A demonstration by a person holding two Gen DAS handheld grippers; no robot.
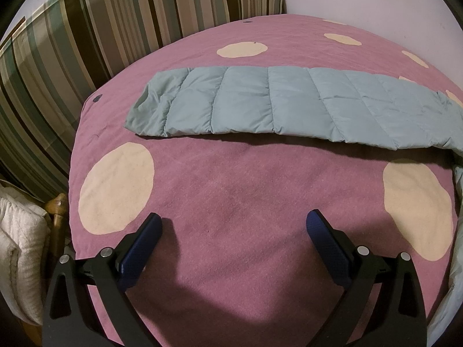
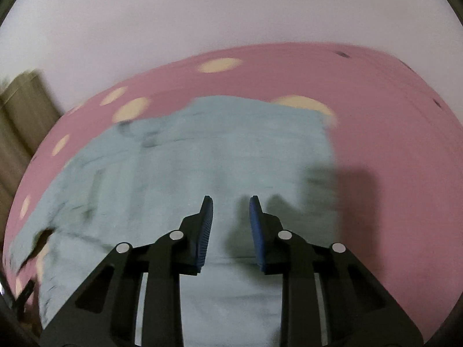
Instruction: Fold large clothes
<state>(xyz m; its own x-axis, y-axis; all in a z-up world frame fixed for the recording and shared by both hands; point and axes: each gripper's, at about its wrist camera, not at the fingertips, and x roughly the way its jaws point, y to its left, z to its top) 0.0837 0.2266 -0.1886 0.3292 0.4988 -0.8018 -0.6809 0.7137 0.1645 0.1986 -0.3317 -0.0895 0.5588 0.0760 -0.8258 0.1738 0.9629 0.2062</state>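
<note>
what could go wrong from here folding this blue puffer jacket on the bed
The right claw hangs over the jacket with a narrow gap and nothing between its pads; a grab now may pinch just the top layer, or miss. That view is motion-blurred, so aim is likely rough. The left claw is wide open over bare pink bedspread, short of the sleeve, so the far end could drag or bunch.

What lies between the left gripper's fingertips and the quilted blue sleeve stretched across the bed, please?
Only bare pink bedspread, as the left wrist view shows; the left gripper hangs open, short of the sleeve.
</note>
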